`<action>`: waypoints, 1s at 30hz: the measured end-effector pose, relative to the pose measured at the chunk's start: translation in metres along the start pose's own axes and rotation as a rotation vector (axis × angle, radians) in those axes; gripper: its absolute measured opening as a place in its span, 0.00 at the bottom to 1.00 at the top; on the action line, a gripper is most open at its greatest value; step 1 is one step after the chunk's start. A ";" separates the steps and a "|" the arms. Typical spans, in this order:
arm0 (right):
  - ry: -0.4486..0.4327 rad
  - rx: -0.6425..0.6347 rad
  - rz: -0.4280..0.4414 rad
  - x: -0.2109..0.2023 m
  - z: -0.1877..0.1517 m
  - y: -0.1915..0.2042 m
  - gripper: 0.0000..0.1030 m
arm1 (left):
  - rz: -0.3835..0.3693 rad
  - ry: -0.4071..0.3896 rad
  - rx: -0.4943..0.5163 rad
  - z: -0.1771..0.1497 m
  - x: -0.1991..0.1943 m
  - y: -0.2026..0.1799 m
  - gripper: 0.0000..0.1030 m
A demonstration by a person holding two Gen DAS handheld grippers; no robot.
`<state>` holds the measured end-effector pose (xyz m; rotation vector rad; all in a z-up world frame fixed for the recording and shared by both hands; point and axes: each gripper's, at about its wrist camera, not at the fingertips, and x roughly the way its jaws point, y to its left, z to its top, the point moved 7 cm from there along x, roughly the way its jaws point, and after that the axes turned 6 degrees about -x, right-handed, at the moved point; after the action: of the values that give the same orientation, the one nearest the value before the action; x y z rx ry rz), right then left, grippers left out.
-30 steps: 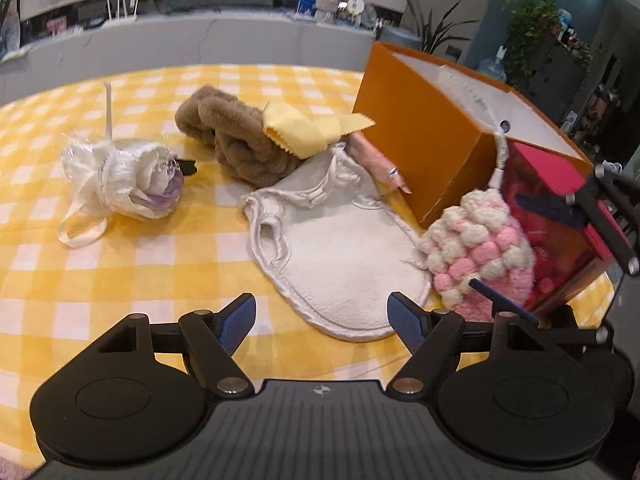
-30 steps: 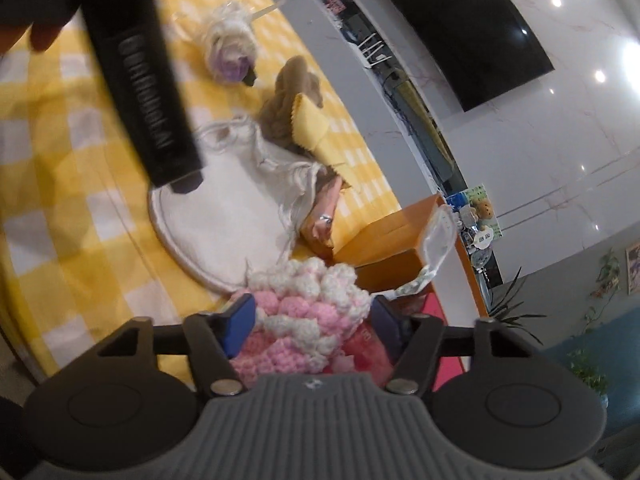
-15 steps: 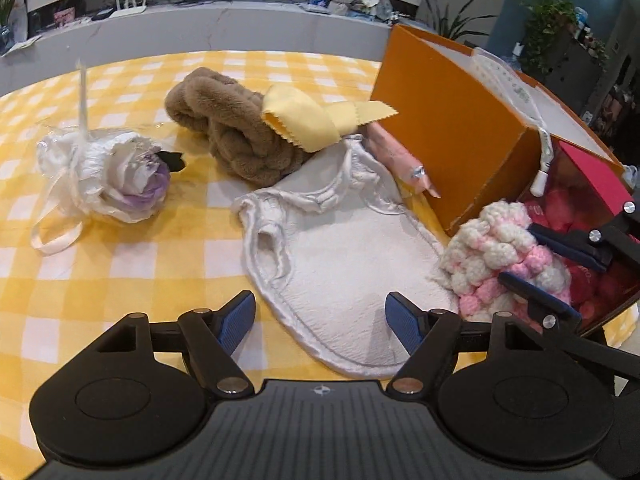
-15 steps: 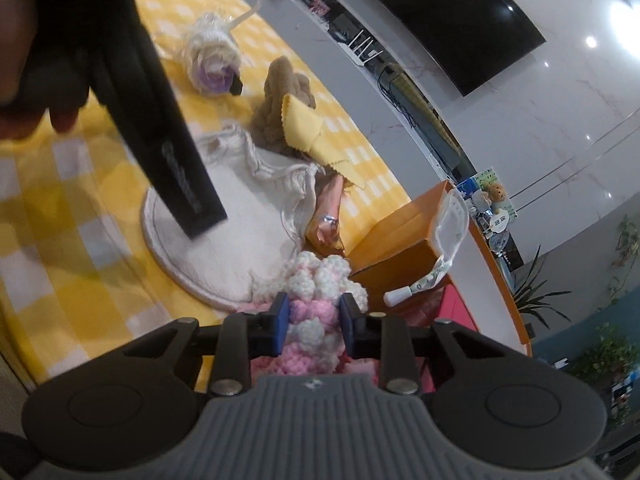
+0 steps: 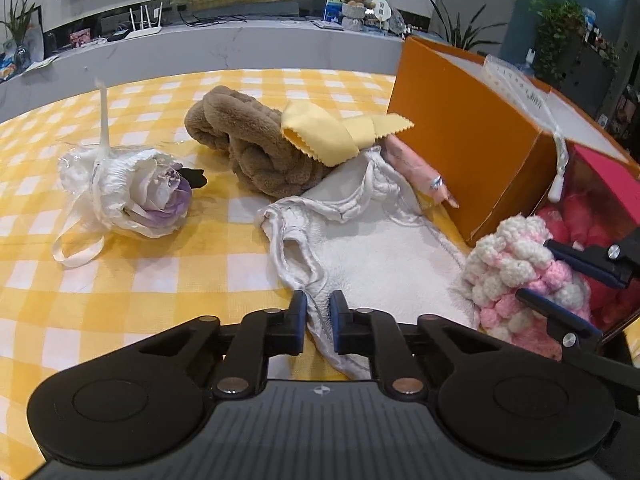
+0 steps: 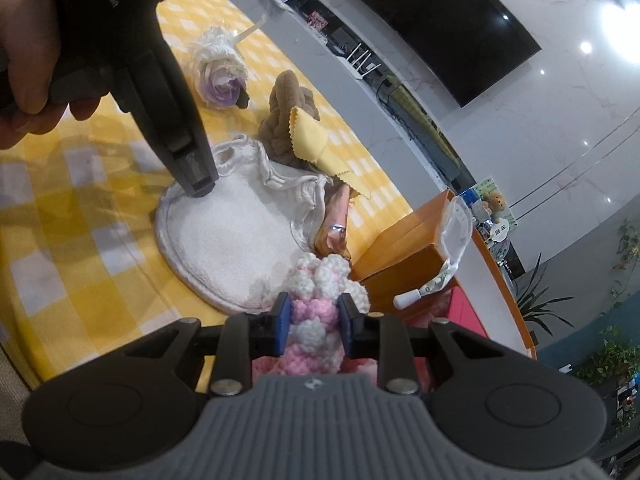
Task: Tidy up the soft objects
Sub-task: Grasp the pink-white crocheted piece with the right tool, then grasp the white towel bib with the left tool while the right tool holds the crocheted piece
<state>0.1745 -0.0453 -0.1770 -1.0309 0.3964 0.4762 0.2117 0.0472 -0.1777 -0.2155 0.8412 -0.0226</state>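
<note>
**A:** Two grips are set at once. The left gripper (image 5: 318, 322) has just been closing, and its jaws now pinch the hem of the white cloth (image 5: 372, 248) near the table's front edge. The right gripper (image 6: 313, 326) is clamped on the pink-and-white knitted piece (image 6: 320, 304), beside the orange box (image 5: 464, 152).

**B:** So the pick-up step. Next calls for lifting each clear toward the box?

**A:** Probably; the box's interior is cut off, so free room can't be judged.
</note>
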 end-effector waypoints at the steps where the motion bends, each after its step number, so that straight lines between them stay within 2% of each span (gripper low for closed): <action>1: -0.010 0.012 -0.005 -0.003 0.001 -0.002 0.22 | -0.007 -0.013 -0.007 0.002 -0.004 0.000 0.12; 6: -0.052 0.057 -0.019 -0.016 0.004 -0.007 0.21 | -0.038 -0.071 -0.033 0.008 -0.039 0.005 0.12; 10: -0.097 0.114 -0.007 -0.029 0.010 -0.014 0.21 | -0.079 -0.060 -0.066 0.006 -0.070 0.013 0.11; 12: -0.126 0.170 0.017 -0.037 0.015 -0.019 0.22 | -0.093 -0.067 -0.070 0.004 -0.085 0.016 0.11; 16: -0.152 0.329 0.135 -0.047 0.021 -0.020 0.22 | -0.130 -0.048 -0.090 -0.004 -0.098 0.021 0.11; 22: -0.084 0.503 0.297 -0.031 0.012 -0.004 0.24 | -0.138 -0.016 -0.164 -0.017 -0.084 0.033 0.11; 25: -0.043 0.548 0.304 -0.022 0.003 -0.002 0.29 | -0.120 0.000 -0.177 -0.019 -0.078 0.036 0.12; 28: -0.022 0.586 0.318 -0.019 -0.001 -0.001 0.32 | -0.104 0.031 -0.199 -0.025 -0.071 0.038 0.24; 30: -0.014 0.595 0.322 -0.017 -0.002 0.000 0.36 | -0.084 0.045 -0.200 -0.028 -0.068 0.039 0.35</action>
<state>0.1598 -0.0501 -0.1689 -0.3865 0.6490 0.6041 0.1432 0.0879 -0.1534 -0.4402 0.8793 -0.0224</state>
